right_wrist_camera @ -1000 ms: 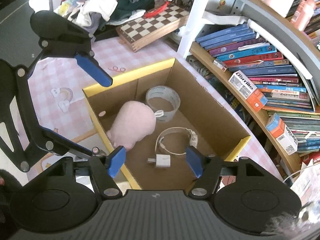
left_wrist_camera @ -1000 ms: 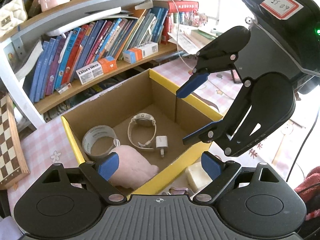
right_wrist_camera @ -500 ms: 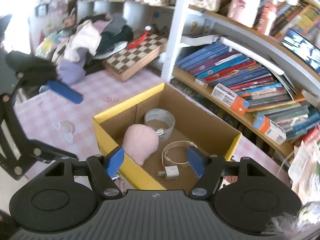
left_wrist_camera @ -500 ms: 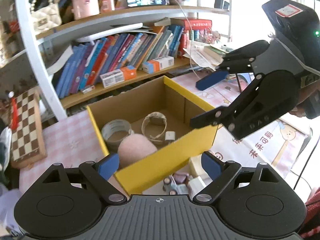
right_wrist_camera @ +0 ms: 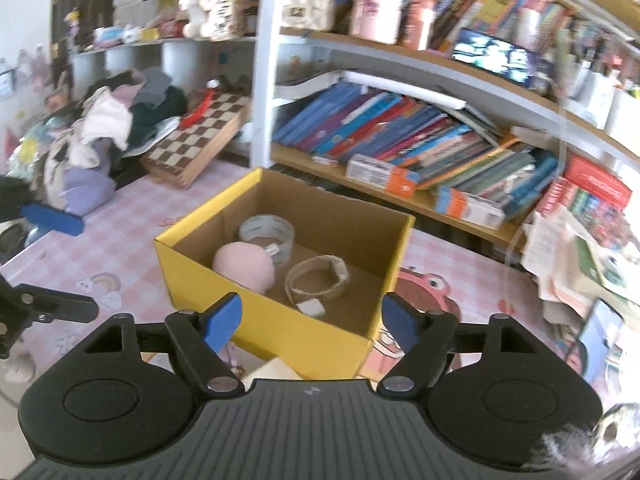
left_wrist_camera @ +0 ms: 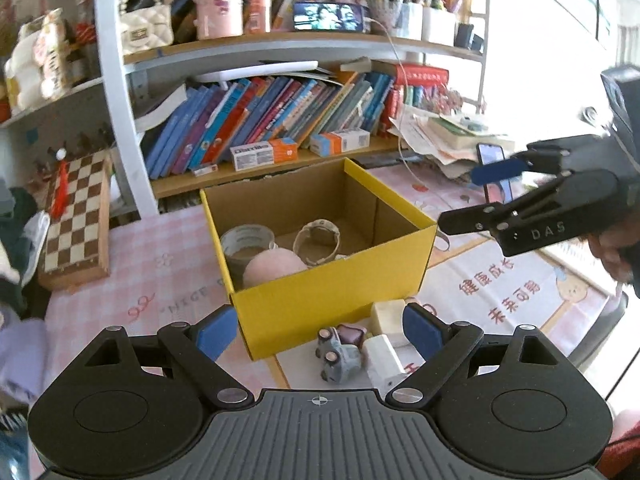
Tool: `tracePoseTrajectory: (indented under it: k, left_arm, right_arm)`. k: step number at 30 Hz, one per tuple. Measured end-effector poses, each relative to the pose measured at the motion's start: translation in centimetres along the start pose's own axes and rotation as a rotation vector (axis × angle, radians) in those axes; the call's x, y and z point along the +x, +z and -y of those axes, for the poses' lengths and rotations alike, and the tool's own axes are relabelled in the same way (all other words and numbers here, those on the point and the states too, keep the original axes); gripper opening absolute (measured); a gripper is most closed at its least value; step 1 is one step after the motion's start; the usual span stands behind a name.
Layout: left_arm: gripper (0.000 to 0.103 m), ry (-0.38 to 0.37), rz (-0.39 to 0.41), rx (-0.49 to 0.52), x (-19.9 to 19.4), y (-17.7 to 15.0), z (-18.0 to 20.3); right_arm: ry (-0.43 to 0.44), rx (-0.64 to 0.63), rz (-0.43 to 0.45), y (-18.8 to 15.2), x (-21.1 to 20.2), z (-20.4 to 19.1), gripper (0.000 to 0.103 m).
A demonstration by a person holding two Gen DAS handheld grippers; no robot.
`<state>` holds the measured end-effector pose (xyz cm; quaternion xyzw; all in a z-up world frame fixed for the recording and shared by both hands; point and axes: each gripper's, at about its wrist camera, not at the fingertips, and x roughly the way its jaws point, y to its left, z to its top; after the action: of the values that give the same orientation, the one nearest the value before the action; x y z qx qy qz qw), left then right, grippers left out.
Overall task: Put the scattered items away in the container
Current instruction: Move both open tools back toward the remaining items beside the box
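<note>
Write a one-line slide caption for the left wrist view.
Open left gripper faces the yellow box; toy car lies outside.

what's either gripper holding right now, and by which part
Nothing is held. The left gripper stands open and bare above the toy car outside the yellow box. The right gripper is opening, with nothing between its fingers.

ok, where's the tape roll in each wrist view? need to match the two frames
Left wrist: tape roll left of centre, in the yellow box's back-left corner, just behind the pink plush.
Right wrist: tape roll at centre, against the box's far wall, behind and right of the pink plush.
Shared landmark: the watch lying beside the roll in the box, to its right in both views.
</note>
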<state>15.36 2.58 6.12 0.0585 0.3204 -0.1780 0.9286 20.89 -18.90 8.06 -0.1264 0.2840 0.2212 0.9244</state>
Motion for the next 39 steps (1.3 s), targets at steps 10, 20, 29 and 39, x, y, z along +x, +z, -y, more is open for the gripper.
tracePoseTrajectory:
  k: [10,20,29,39]
  left_arm:
    - [0.092,0.065,0.029,-0.069,-1.0,-3.5,1.6]
    - [0.092,0.095,0.006,-0.079,-1.1,-6.6,3.4]
    - [0.092,0.116,-0.014,-0.103,-0.3,-8.7,4.7]
    - [0.092,0.095,-0.03,-0.089,0.9,-9.1,5.5]
  right_arm:
    - [-0.095,0.109,0.028,-4.7,-2.2,-1.7,0.078]
    - [-0.124,0.12,-0.013,-8.2,-2.2,-4.2,0.08]
    - [-0.137,0.181,-0.083,-11.4,-1.5,-5.4,0.081]
    - [-0.13,0.169,-0.128,-12.5,-0.5,-5.8,0.079]
